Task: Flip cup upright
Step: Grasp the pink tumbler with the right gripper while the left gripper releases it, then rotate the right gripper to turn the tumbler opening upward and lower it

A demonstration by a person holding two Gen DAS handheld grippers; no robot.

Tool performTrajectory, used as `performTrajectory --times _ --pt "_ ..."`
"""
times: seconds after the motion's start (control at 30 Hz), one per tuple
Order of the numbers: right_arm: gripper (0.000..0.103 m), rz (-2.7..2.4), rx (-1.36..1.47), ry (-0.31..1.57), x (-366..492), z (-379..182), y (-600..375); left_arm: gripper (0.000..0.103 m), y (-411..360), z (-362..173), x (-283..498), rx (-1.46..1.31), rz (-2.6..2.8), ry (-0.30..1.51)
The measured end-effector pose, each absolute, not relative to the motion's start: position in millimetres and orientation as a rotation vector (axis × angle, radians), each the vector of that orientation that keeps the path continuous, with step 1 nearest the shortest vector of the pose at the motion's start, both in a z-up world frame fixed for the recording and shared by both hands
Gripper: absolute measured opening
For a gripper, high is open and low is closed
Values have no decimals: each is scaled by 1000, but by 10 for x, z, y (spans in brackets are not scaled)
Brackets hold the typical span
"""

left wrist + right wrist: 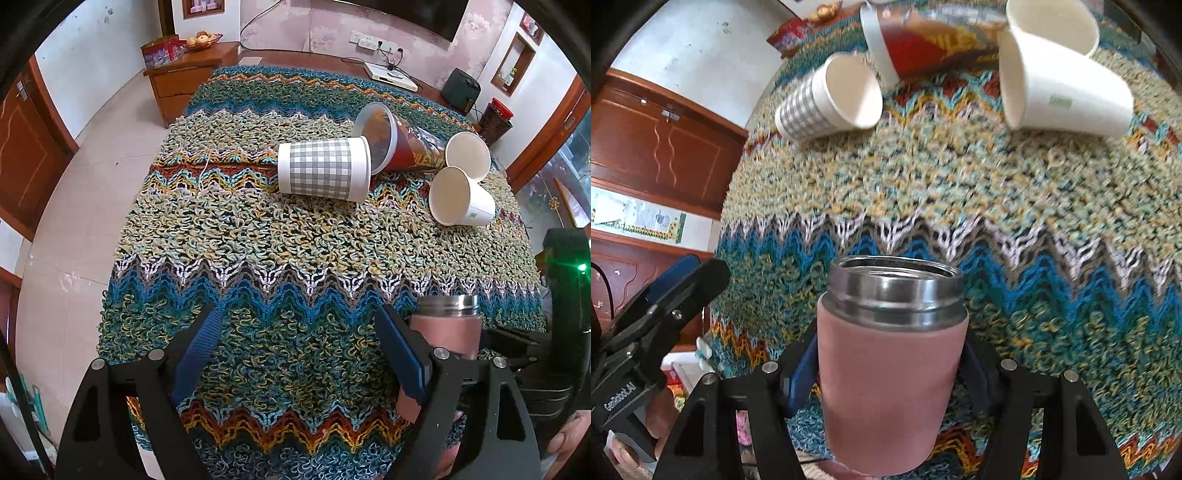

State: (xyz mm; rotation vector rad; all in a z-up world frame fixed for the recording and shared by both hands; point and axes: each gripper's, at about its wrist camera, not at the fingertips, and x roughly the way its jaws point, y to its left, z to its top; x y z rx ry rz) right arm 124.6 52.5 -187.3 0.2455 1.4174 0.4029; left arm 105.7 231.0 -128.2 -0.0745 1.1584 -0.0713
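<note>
on the left gripper (665,295) body, "genrobot.ai" reads in right wrist view only. right gripper (886,373) clamps pink cup (890,387); left fingers (199,350) spread, holding nothing.

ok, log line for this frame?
right gripper: shut on pink cup, upright | left gripper: open, empty | four cups on sides

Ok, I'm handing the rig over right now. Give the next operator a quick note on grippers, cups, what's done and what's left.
Right gripper: shut on the pink steel cup, mouth up, near the blanket's front edge; whether it touches the blanket is unclear.
Left gripper: open, empty, beside it.
On their sides at the far end: checked cup, red printed cup, two white cups.
Done: pink cup turned upright, not released.
Left: release it, then probably stand the four paper cups up.
</note>
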Motion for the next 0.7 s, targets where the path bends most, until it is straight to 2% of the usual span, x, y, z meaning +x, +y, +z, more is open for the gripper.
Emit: performTrajectory --times 0.3,0.6,0.7 --pt "67 296 123 1069 1126 -1507 410 87 2282 -1251 1041 -71 -74 1148" --pt "67 263 -62 790 903 -1548 593 87 2268 -1209 1033 -74 -79 1126" --pt "67 258 -74 755 847 -1563 618 87 2252 -1207 1044 -75 -82 1126"
